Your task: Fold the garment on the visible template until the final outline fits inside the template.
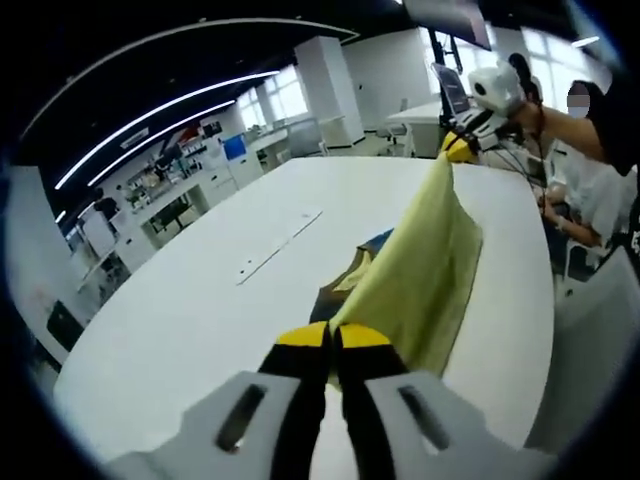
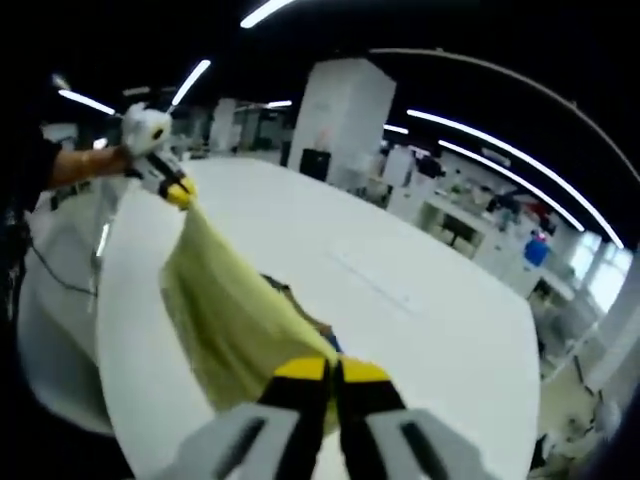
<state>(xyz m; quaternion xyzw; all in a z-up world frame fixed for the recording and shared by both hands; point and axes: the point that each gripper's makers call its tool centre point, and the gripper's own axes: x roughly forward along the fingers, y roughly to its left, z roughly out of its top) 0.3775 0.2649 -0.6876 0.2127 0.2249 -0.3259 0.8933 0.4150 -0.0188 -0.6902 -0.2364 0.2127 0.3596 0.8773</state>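
Gripping yellow garment (image 1: 425, 265) taut: left gripper (image 1: 332, 335), right gripper (image 2: 332, 370), fingers clamped closed.

Bright ceiling strip lights, fisheye warp, right gripper view blurry.

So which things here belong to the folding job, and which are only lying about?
Job:
garment, yellow, stretched above the table between both tongs
left tongs
right tongs
dark piece under it, perhaps the template

Lying about:
table
chair
shelves
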